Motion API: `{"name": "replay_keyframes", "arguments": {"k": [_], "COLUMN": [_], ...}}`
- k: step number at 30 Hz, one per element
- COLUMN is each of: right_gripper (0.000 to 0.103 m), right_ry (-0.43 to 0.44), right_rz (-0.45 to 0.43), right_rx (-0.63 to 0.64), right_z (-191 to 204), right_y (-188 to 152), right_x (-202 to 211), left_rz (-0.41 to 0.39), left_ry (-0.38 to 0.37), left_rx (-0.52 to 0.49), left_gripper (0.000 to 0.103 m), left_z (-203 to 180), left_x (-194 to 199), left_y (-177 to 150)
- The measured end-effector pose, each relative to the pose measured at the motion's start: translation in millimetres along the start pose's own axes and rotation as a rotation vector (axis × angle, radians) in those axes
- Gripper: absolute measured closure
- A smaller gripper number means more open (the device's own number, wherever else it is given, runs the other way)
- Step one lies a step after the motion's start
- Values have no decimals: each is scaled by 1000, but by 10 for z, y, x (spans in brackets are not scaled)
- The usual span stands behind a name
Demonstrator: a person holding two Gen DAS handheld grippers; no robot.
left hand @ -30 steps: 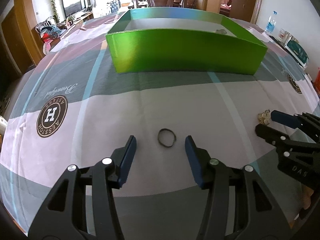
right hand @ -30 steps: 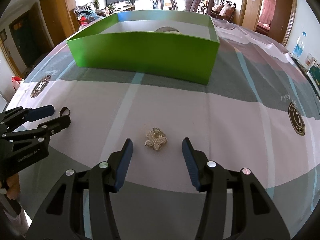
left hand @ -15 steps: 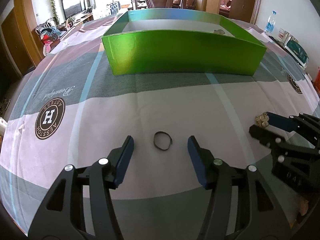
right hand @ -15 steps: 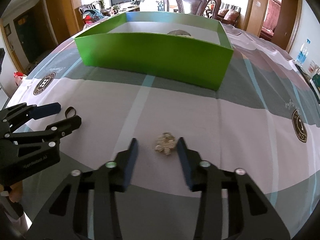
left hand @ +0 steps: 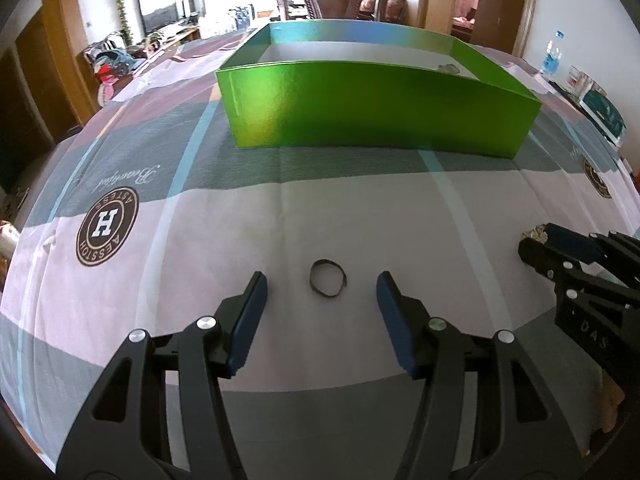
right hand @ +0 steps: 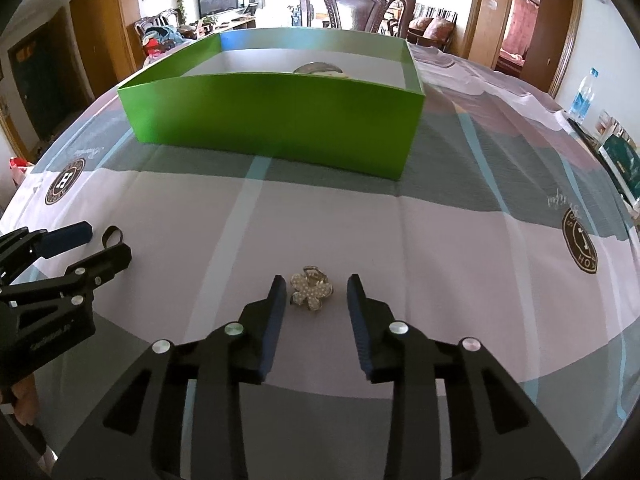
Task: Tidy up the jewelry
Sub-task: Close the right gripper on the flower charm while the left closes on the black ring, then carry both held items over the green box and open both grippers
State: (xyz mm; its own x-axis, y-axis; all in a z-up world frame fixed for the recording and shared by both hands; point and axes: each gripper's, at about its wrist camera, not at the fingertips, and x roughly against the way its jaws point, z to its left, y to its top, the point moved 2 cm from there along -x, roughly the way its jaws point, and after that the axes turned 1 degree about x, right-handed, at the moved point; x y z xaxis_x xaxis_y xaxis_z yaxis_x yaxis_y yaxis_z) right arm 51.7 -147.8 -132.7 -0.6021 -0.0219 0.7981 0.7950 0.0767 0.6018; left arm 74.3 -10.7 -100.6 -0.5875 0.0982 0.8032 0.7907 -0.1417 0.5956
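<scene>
1. dark ring [left hand: 327,284] lies flat on the tablecloth [left hand: 360,208], on a pale pink band. it looks like a slightly squashed loop; in the left wrist view its longer axis runs roughly left-right. no clear pointing direction.
2. left gripper [left hand: 322,286] is spread wide, ring centred between the blue fingertips [left hand: 256,288], touching neither. nothing held.
3. in the right wrist view the same ring [right hand: 112,235] shows just beyond the left gripper's [right hand: 106,242] tips, at the far left of frame.
4. flower-shaped brooch [right hand: 310,290], pale and studded, lies on the cloth with its face up. a small metal clasp part sticks out on the far side, toward the box. petals are roughly round overall, so no real long axis.
5. right gripper [right hand: 316,286] is at a narrow gap, fingers just beside the brooch on both sides. cannot tell if the left pad touches a petal; right pad is clearly apart. not clamped.
6. in the left wrist view the brooch [left hand: 536,233] is mostly hidden behind the right gripper's [left hand: 538,240] fingers, only a gold-ish edge shows.
7. ring and brooch are well apart, both on the near side of the green box [right hand: 276,120].
8. green box is open-topped, long side facing the grippers. one greyish item [right hand: 318,68] sits inside near the far wall; too hidden to identify.
9. beyond the box: wooden chair [right hand: 354,0]. water bottle [right hand: 582,94] at the table's right edge.
</scene>
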Motion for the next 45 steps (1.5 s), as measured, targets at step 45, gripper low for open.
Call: {"name": "replay_keyframes", "arguments": {"k": [45], "right_gripper": [82], "right_ry": [50], "right_rz": [-27], "right_rx": [-14], "right_z": [13], "right_y": [34], "right_x": [112], "left_rz": [-34], "left_ry": [-33], "left_rx": [-35], "left_gripper": [84], "left_z": [-104], "left_x": [79], "left_y": [-48]}}
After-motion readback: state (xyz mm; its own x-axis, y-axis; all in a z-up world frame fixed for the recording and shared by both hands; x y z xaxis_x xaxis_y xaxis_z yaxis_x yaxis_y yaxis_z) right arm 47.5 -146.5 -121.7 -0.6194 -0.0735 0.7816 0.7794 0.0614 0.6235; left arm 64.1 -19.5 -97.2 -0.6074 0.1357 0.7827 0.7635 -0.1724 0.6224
